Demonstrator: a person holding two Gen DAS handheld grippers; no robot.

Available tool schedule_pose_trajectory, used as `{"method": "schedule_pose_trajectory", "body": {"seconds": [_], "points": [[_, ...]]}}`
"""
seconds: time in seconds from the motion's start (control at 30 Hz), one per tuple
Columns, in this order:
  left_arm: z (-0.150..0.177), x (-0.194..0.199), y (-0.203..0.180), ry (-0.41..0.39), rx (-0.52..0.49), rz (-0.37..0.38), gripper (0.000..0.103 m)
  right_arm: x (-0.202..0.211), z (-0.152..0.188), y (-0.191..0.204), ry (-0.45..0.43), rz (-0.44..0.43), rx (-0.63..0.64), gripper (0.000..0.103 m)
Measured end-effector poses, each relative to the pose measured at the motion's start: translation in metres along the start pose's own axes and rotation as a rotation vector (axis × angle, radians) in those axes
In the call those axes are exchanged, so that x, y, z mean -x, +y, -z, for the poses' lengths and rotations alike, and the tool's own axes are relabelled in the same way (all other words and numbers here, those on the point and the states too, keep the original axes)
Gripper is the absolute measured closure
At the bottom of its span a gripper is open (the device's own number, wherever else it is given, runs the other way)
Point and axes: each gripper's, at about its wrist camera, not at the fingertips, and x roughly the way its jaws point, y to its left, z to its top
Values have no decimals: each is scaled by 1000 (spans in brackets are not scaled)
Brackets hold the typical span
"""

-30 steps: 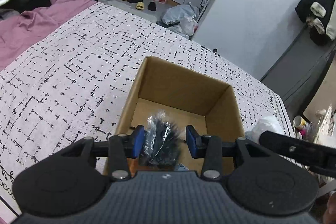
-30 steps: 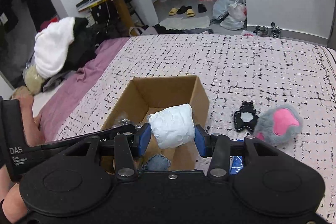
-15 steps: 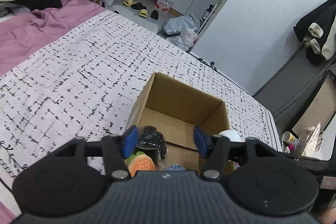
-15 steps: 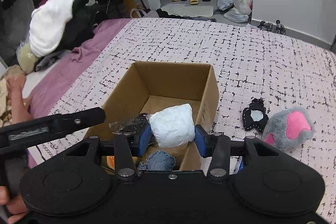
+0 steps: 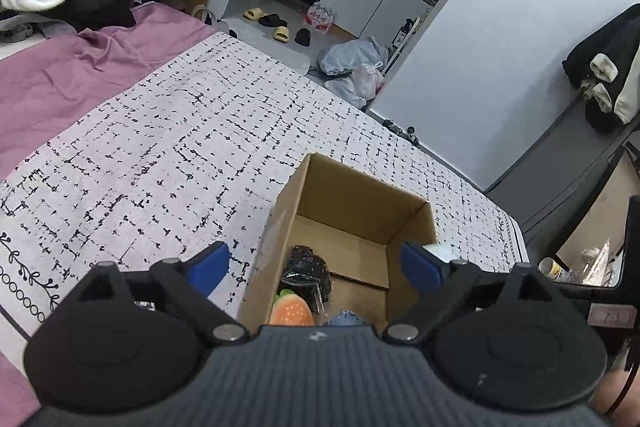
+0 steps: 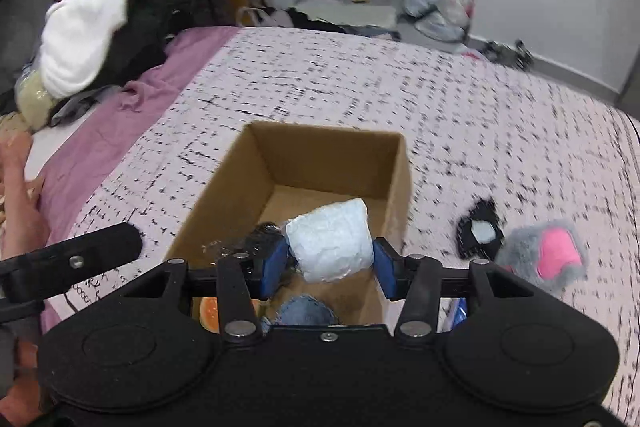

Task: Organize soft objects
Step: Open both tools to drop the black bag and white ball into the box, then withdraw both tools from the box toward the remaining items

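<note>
left gripper now wide, empty; black bagged bundle dropped into brown cardboard box | right gripper clamps white wrapped soft pack over box; next deposit

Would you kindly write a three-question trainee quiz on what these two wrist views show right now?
1. True or false: the left gripper is holding something.
2. What does the right gripper hold: A) grey and pink plush, B) white bundle, C) slipper?
3. Fill in: the orange toy lies inside the ____.

Key: 1 false, its jaws are open and empty. 2 B. 3 cardboard box.
</note>
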Motion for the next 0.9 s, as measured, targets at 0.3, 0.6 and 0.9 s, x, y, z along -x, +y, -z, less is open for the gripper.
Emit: {"method": "schedule_pose_trajectory", "body": {"seconds": [0.3,0.6,0.9], "points": [[7,5,-13,20,-45,-43,1,51,21,-20,-64,-20,-106,42],[11,30,-39,25,-92,-48,1,93,44,-38,-124,-29,-140,26],[21,61,-66,-8,-148,-64,1,122,63,-57,-174,-63,-184,10]]}}
